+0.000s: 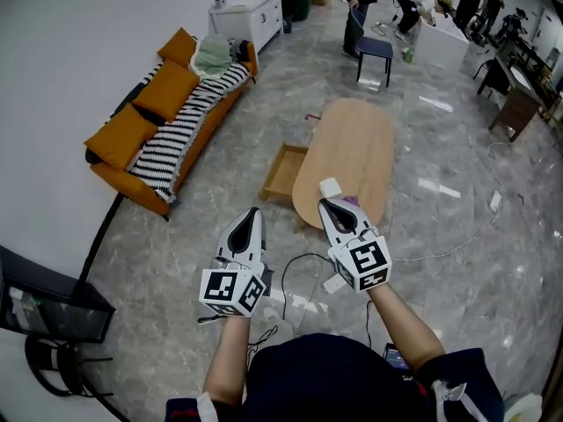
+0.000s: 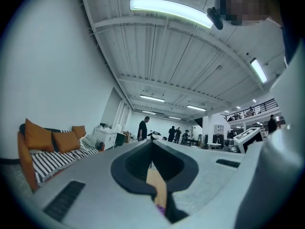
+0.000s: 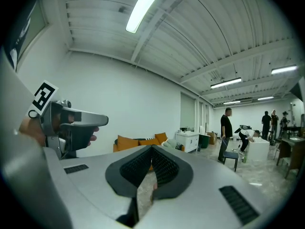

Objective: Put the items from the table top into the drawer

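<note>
The left tool (image 1: 253,214) and right tool (image 1: 325,204) are both closed and empty. Nothing looks stowed yet: a white item (image 1: 330,185) and a purple item (image 1: 350,200) sit on the tabletop's (image 1: 352,139) near end. The drawer (image 1: 283,172) stands pulled out leftward and seemingly empty, across the tabletop's long axis, which runs away from the person.

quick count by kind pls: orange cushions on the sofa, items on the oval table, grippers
orange cushions: 3
items on the oval table: 2, a white item and a purple item; any others could be hidden behind the right gripper
grippers: 2, the left gripper and the right gripper
total: 7
</note>
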{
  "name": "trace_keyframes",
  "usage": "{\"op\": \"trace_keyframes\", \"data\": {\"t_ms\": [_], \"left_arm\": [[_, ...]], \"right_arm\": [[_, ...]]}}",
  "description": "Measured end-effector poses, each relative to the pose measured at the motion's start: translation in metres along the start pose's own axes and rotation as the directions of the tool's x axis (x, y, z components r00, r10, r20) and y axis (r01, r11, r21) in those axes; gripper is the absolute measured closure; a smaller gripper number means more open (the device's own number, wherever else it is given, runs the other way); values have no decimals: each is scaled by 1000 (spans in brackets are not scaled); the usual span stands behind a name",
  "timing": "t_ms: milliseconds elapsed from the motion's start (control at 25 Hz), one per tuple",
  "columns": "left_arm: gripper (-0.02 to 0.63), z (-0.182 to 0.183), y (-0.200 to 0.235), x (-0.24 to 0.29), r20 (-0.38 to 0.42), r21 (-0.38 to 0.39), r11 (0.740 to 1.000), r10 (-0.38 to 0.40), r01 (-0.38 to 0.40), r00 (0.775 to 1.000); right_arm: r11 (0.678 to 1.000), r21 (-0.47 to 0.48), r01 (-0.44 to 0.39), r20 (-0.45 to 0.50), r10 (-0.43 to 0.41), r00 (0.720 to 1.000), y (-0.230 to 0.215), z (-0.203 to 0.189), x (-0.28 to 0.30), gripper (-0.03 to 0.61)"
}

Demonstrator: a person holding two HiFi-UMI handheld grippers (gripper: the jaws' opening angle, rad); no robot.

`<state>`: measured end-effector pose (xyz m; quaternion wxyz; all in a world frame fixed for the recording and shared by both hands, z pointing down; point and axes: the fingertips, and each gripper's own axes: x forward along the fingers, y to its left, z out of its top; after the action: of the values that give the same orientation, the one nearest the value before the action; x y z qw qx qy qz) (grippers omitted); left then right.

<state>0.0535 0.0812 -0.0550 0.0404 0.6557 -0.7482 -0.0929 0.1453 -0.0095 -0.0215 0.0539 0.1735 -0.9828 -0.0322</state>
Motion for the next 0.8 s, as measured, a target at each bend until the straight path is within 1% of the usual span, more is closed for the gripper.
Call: {"op": "trace_keyframes", "data": {"t_ms": [160,320,560,800], "left_arm": [[609,1,25,12,-2,-18,1000,-3,3,1000],[609,7,47,22,-16,-8,1000,-28,28,999],[609,19,74,30,-31,16,998,-60,61,998],[609,25,109,32,-31,22,997,-77,78,997]], "right_arm": [[1000,6,24,-11,-24,1000,-2,0,24,558],[999,17,49,-3,-49,999,-1,13,49,558],[998,-19,65,-6,-65,998,7,28,77,558],[996,-28,87,-3,-88,996,14,36,110,558]]}}
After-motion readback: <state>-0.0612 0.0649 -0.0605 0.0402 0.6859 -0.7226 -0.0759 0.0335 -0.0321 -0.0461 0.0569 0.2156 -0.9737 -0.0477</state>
